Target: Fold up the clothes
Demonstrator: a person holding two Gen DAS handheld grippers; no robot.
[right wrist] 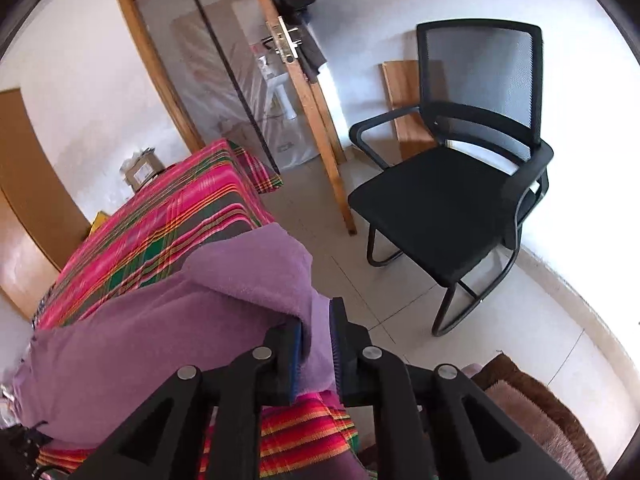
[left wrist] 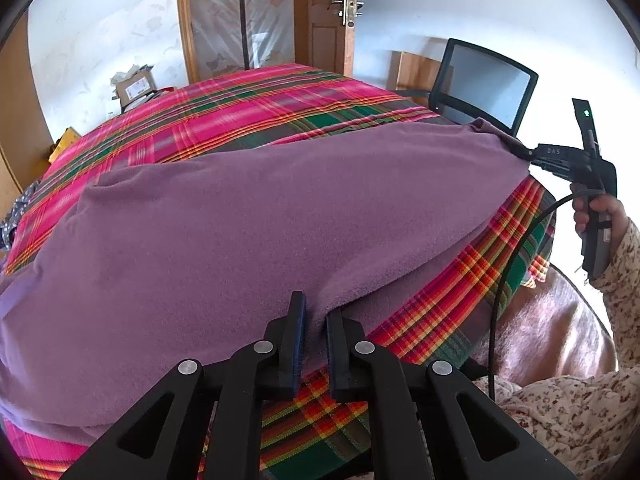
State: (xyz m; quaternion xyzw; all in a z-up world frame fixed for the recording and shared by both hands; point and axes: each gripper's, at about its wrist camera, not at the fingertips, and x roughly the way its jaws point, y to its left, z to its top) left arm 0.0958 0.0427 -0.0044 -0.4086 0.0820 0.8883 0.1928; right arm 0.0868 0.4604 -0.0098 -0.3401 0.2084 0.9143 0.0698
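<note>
A purple fleece garment (left wrist: 248,216) lies spread over a bed covered in a pink, green and orange plaid sheet (left wrist: 240,100). My left gripper (left wrist: 316,320) is shut on the garment's near edge, cloth pinched between the blue pads. In the same view the right gripper (left wrist: 520,151) holds the garment's far right corner, lifted off the bed, with a hand (left wrist: 596,212) on its handle. The right wrist view shows my right gripper (right wrist: 316,336) shut on a bunched purple fold (right wrist: 256,276) of that garment (right wrist: 132,344), hanging over the bed's corner.
A black mesh office chair (right wrist: 452,196) stands on the tiled floor right of the bed. An open wooden door (right wrist: 304,92) is behind it. A cardboard box (left wrist: 134,88) sits beyond the bed's far side. A brown rug (right wrist: 548,412) lies near the floor's front.
</note>
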